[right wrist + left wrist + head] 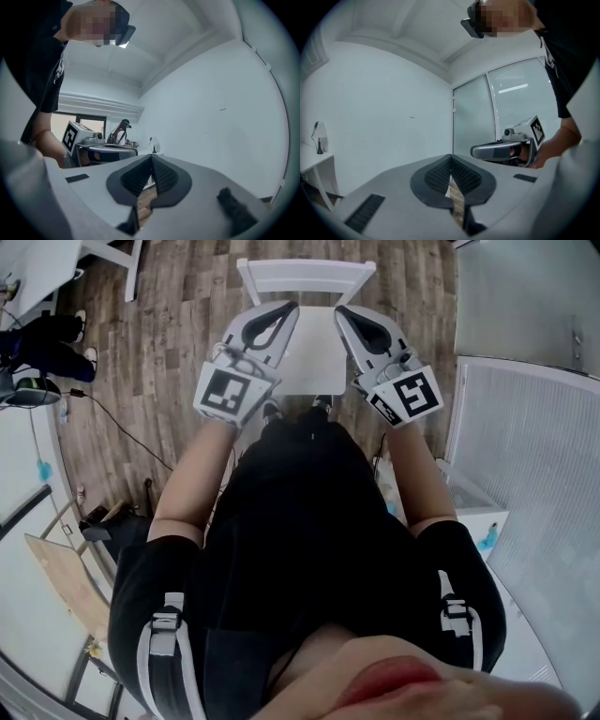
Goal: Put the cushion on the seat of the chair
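Observation:
A white chair (305, 367) stands on the wood floor right in front of me, its backrest (305, 277) at the far side. Its white seat shows between my two grippers. I see no cushion in any view. My left gripper (292, 307) hangs over the seat's left part, shut with nothing between its pads (440, 176). Over the seat's right part my right gripper (339, 311) is shut and empty too. Both point level toward the backrest. Each gripper view shows the other gripper alongside, the right gripper (474, 151) and the left gripper (133, 151).
A white table (42, 268) stands at the far left with someone's shoes (82, 338) and a black cable (112, 418) near it. Frosted glass panels (530, 437) run along the right. A small lamp (318, 138) sits on a side table, and another person (119, 132) stands far off.

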### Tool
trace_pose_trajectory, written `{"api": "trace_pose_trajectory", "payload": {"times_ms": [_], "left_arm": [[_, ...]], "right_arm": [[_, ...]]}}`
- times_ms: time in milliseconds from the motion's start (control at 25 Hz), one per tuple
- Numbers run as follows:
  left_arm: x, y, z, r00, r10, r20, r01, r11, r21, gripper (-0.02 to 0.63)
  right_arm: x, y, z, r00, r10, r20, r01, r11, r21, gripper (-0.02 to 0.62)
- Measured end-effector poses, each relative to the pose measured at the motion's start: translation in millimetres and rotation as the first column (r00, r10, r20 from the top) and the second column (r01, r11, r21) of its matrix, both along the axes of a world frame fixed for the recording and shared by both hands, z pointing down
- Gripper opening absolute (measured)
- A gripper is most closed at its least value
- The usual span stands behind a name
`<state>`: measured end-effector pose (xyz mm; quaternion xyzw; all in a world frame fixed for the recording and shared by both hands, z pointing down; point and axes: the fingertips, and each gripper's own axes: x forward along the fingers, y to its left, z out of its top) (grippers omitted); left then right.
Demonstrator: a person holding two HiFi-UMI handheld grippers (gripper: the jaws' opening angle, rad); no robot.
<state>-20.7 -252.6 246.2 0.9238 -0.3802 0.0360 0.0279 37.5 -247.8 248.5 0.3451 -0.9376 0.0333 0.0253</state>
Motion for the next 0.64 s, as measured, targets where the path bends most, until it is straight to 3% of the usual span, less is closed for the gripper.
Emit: {"api": "trace_pose_trajectory", "payload": {"times_ms": [640], "left_arm": [[2.6,5.5,-7.3,0.999,0.018,-0.034,-0.017,0.999,0.030,0.011]], "right_arm": [[6.3,2.9,-10.2,0.999,-0.005,-0.038,0.007,1.000,0.030,0.017]]}}
